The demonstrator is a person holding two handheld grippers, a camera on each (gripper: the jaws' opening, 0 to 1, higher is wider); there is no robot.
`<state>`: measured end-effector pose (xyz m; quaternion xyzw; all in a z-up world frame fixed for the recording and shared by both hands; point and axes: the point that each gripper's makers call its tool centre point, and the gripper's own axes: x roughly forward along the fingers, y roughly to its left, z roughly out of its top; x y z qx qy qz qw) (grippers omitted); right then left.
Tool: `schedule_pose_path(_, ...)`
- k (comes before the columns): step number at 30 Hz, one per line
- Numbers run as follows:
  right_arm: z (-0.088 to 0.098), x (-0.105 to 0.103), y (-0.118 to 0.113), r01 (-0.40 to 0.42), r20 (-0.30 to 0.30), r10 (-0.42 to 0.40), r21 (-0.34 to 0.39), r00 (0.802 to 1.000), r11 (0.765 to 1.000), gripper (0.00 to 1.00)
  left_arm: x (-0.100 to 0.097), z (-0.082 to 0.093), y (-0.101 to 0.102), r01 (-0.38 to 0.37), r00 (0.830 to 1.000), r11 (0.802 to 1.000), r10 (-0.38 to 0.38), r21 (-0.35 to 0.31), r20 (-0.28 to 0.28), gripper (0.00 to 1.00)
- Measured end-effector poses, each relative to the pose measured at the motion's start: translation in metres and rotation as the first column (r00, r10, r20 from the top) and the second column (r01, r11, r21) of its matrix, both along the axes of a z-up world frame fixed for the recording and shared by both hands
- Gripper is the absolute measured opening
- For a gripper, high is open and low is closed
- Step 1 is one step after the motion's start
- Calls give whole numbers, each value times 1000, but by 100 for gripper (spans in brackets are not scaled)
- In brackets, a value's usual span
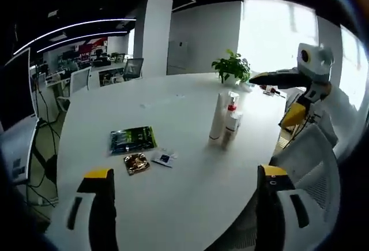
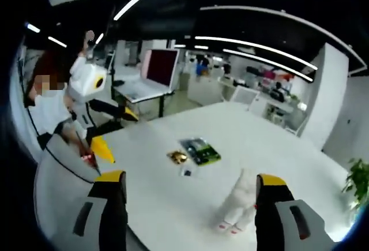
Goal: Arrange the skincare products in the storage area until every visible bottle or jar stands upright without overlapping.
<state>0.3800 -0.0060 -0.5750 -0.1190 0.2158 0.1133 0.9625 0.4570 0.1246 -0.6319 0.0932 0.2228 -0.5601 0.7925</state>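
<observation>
Two skincare bottles stand upright, close together, on the white round table (image 1: 190, 205): a tall white bottle (image 1: 217, 116) and a white pump bottle with a red collar (image 1: 232, 114). My left gripper (image 1: 185, 196) is open and empty, well short of them near the table's edge. My right gripper (image 1: 274, 97) comes in from the right, behind the bottles, with its jaws apart. In the right gripper view the same bottles (image 2: 236, 202) sit between the jaws of the open right gripper (image 2: 190, 202), just beyond the tips. The left gripper (image 2: 117, 131) shows across the table, open.
A green packet (image 1: 133, 139), a gold packet (image 1: 136, 163) and a small white sachet (image 1: 164, 158) lie flat left of the bottles. A potted plant (image 1: 232, 66) stands at the far edge. A mesh office chair (image 1: 308, 164) sits by the table's right side. A person (image 2: 49, 107) holds the left gripper.
</observation>
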Motion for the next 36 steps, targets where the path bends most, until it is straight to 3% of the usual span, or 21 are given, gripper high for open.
schedule_pose_path(8, -29, 25, 19, -107, -82, 105, -21, 991, 994, 91, 1, -2, 8, -19, 1000, 1000, 19, -13, -10, 99)
schedule_pose_path(12, -43, 38, 30, -178, -112, 175, -19, 978, 984, 85, 0, -5, 12, -29, 999, 999, 29, -18, -21, 99)
schedule_pose_path(15, -52, 50, 31, -184, -129, 178, -32, 975, 982, 78, -1, -6, 15, -30, 999, 999, 30, -19, -28, 99)
schedule_pose_path(20, -64, 74, 33, -179, -146, 178, 6, 973, 984, 82, 1, -7, 19, -43, 998, 999, 42, -29, -39, 99)
schedule_pose_path(30, -99, 111, 27, -188, -216, 170, -66, 961, 980, 76, 10, -11, 28, -62, 996, 998, 60, -29, -60, 99)
schedule_pose_path(32, -104, 117, 31, -191, -231, 183, -11, 956, 982, 84, 12, -12, 30, -69, 996, 997, 67, -26, -63, 99)
schedule_pose_path(36, -112, 133, 26, -176, -249, 168, -9, 954, 984, 89, 17, -15, 32, -78, 994, 997, 76, -23, -78, 99)
